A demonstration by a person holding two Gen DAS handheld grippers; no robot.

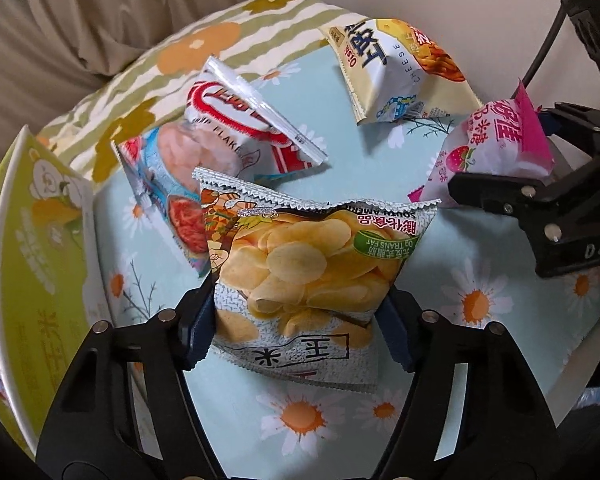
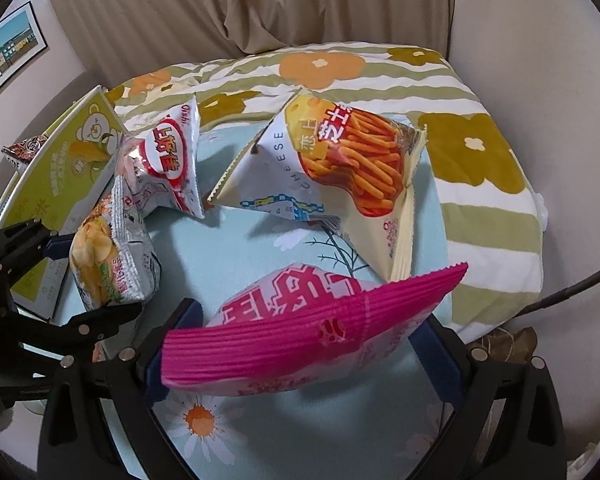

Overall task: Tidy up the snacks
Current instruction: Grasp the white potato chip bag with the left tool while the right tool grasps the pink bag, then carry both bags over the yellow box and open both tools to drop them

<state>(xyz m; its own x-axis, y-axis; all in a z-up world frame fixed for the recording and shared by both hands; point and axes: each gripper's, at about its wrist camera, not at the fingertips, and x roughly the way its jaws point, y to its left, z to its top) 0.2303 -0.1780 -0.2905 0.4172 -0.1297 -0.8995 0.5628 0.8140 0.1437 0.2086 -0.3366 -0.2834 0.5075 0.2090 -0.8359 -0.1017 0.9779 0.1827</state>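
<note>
At the left edge of the daisy-print cloth a green carton stands open, probably the place for the snacks. Just beside it lies a red-and-white shrimp flake bag, partly tucked behind the potato chip bag. The left gripper has its jaws closed on the chip bag's two side edges, low on the pack, which is tilted up off the cloth. Toward the far edge a cheese stick bag lies on its own, apart from the others. At the right edge the right gripper clamps the pink strawberry bag across its body, crimped seam toward the camera. All of these look light, air-puffed and slick-filmed, with brittle contents, so a hard squeeze would likely crush them or let the film slip. The flat crimped seams or side edges seem the safest holds.
</note>
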